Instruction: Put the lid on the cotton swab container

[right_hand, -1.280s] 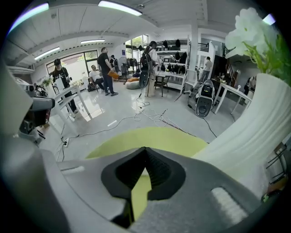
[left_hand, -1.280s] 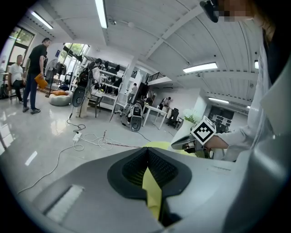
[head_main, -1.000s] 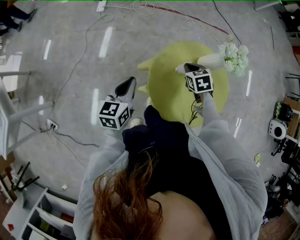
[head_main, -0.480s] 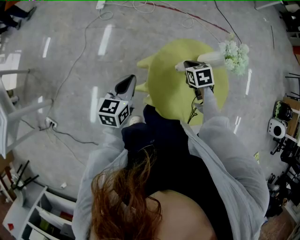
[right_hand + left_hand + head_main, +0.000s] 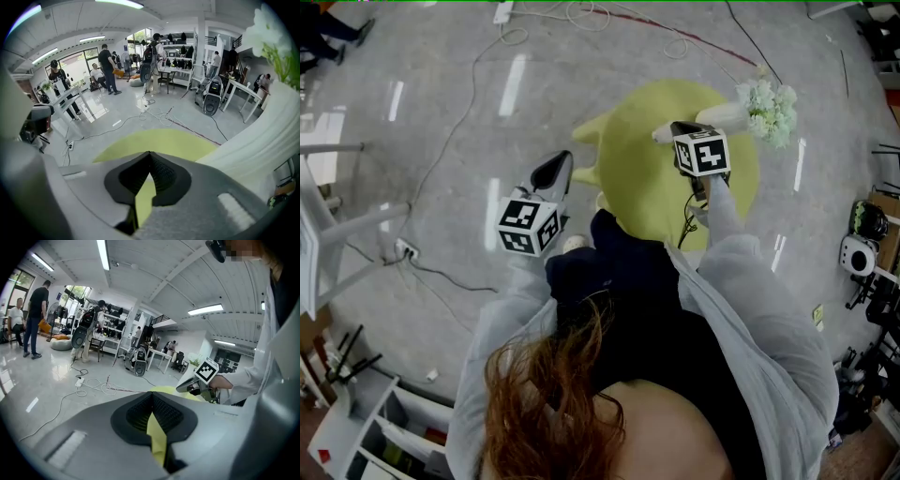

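Observation:
No cotton swab container or lid shows in any view. In the head view the person holds both grippers up over a round yellow-green table [image 5: 642, 169]. My left gripper [image 5: 555, 169] hangs off the table's left edge, jaws closed to a point with nothing between them. The tips of my left gripper [image 5: 151, 393] meet in its own view. My right gripper [image 5: 662, 136] is above the table's far side, close to a white vase [image 5: 722, 117]. The jaws of my right gripper [image 5: 150, 153] also touch at the tip and hold nothing.
White flowers [image 5: 766, 108] stand in the vase, which fills the right of the right gripper view [image 5: 262, 140]. Cables [image 5: 450, 141] and a power strip [image 5: 401, 249] lie on the grey floor. Shelving [image 5: 384, 431] is at lower left. People and desks stand in the distance [image 5: 35, 317].
Almost nothing. The right gripper has drifted a little up and to the right; the left gripper stays in place.

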`<state>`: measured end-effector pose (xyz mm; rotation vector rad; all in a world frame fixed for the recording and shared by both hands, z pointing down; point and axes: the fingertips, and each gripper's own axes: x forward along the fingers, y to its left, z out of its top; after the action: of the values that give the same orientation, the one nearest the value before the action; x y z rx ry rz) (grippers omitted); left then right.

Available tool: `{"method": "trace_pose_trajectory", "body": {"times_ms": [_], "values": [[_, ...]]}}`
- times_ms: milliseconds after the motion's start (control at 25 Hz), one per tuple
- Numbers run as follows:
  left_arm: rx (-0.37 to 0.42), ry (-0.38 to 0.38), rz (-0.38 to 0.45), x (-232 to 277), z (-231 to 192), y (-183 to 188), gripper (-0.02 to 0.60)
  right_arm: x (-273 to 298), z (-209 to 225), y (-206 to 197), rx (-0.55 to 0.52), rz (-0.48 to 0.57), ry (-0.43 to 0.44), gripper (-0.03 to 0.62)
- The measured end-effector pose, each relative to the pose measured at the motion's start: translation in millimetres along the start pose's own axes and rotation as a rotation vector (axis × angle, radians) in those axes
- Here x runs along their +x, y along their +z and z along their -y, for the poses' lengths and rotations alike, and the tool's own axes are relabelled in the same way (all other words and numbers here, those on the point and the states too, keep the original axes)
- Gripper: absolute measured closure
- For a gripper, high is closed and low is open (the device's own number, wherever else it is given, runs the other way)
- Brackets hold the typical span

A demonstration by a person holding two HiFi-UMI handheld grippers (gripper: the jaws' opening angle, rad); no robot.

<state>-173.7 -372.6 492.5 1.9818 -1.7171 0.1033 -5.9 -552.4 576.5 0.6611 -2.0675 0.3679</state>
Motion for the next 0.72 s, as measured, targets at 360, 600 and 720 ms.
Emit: {"method": "trace_pose_trajectory", "body": {"times_ms": [360, 600, 720], "values": [[0.057, -0.065, 0.017, -7, 13, 4, 0.565, -50, -18, 14, 0.072, 0.214, -0.012, 0.592], [0.092, -0.104, 0.034, -18, 23, 10, 0.563, -95, -28, 13, 0.141, 0.353, -0.046, 0.592], [0.114, -0.121, 0.045, -25, 25, 15, 0.565, -117, -35, 14, 0.171, 0.421, -0.069, 0.592]]}}
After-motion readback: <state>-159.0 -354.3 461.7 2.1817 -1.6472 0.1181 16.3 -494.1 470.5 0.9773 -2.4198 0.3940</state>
